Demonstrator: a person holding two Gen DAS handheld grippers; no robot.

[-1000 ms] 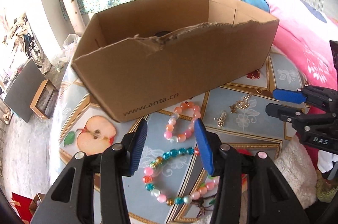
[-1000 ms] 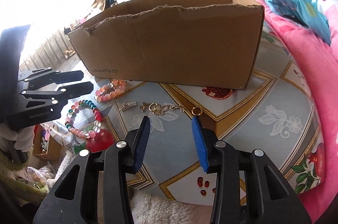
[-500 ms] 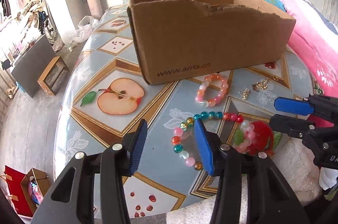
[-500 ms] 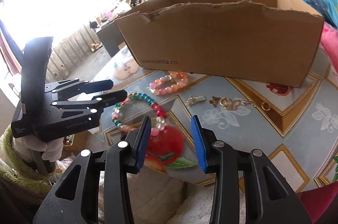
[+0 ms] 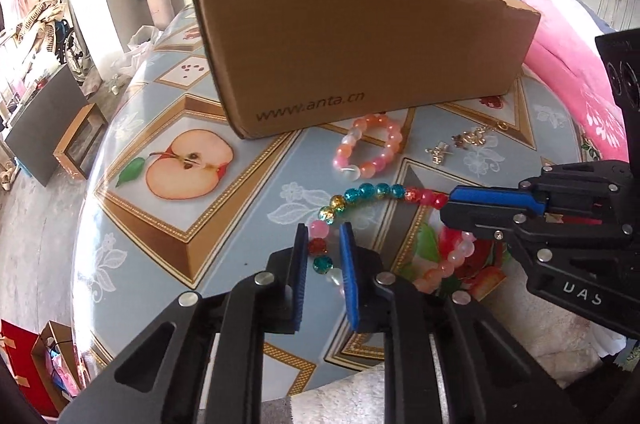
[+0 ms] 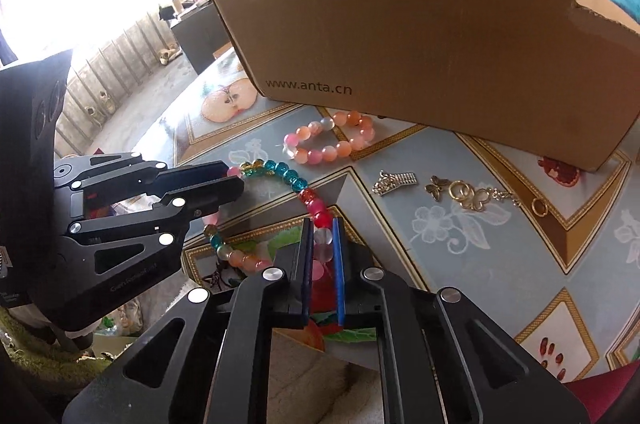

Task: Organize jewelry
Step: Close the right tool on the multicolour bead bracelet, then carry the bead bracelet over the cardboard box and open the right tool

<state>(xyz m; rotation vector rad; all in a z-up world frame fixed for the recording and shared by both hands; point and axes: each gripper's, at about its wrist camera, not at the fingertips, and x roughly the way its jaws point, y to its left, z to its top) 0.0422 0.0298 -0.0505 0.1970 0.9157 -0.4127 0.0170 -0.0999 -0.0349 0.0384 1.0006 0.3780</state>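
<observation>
Cardboard box is standing at the back of the table, and we are working the multicoloured bead necklace lying in front of it. Both sets of jaws have just been closing: our left gripper is clamping beads on one side, our right gripper is pinching pink beads opposite. Lifting can follow. Pink bracelet and metal charms are waiting nearby.

The cardboard box walls off the far side; bare table lies open leftward.
</observation>
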